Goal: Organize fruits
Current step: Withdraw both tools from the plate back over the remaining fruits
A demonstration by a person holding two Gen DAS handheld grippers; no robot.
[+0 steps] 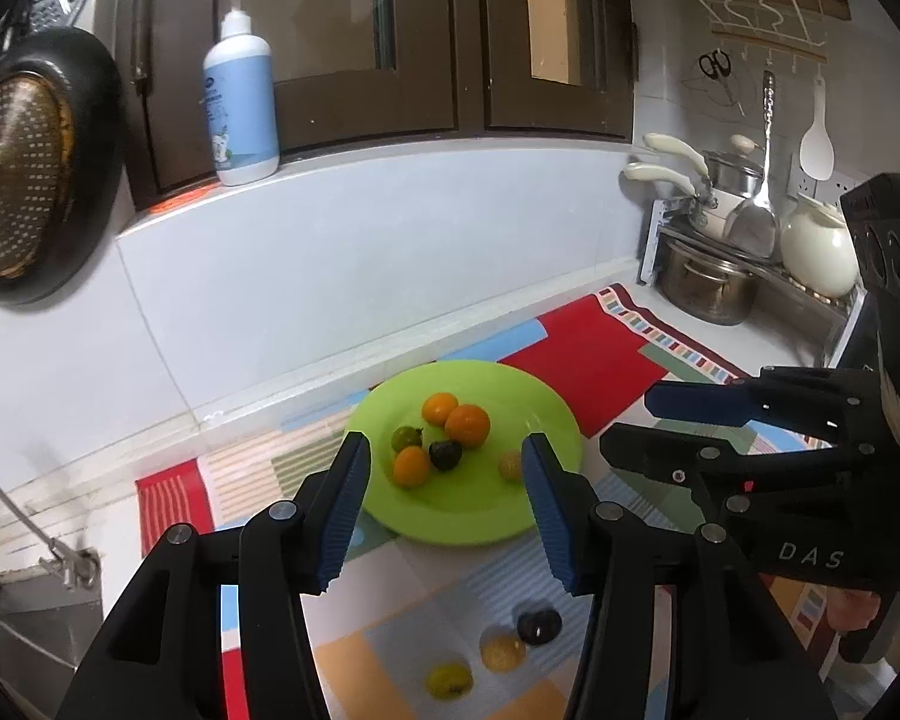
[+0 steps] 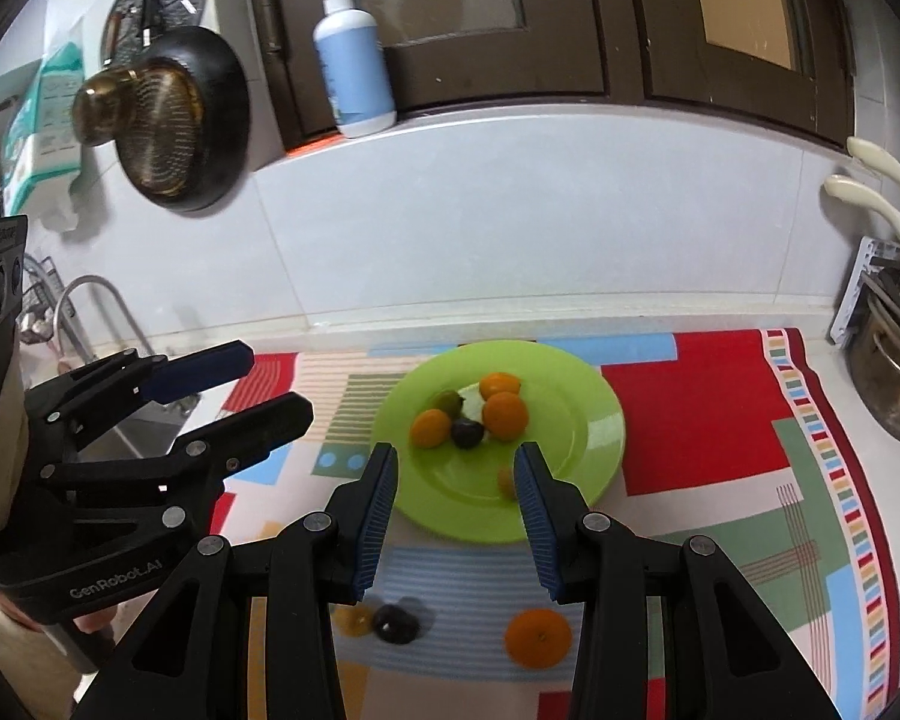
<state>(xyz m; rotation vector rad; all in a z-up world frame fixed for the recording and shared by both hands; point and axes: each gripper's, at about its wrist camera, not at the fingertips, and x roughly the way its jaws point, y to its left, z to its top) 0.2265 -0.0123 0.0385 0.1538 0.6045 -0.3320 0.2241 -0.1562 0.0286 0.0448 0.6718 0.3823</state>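
A green plate [image 1: 486, 516] [image 2: 594, 420] lies on the patterned mat and holds several small fruits: oranges [image 1: 467, 425] [image 2: 505, 415], a green one [image 1: 406, 437], a dark one [image 1: 446, 454] [image 2: 467, 433] and a small yellow one [image 1: 510, 465]. Loose on the mat nearer me lie a dark fruit [image 1: 538, 626] [image 2: 395, 623], two yellowish fruits [image 1: 502, 651] [image 1: 448, 679] and an orange [image 2: 537, 638]. My left gripper [image 1: 447, 468] is open and empty above the plate's near edge. My right gripper [image 2: 456, 480] is open and empty beside it; it also shows in the left wrist view [image 1: 660, 420].
A colourful mat [image 2: 702, 420] covers the counter. Pots on a rack [image 1: 708, 288] stand at the right. A soap bottle [image 1: 241, 90] stands on the window ledge. A dark pan [image 1: 30, 162] hangs at the left over a sink with a tap [image 2: 90, 312].
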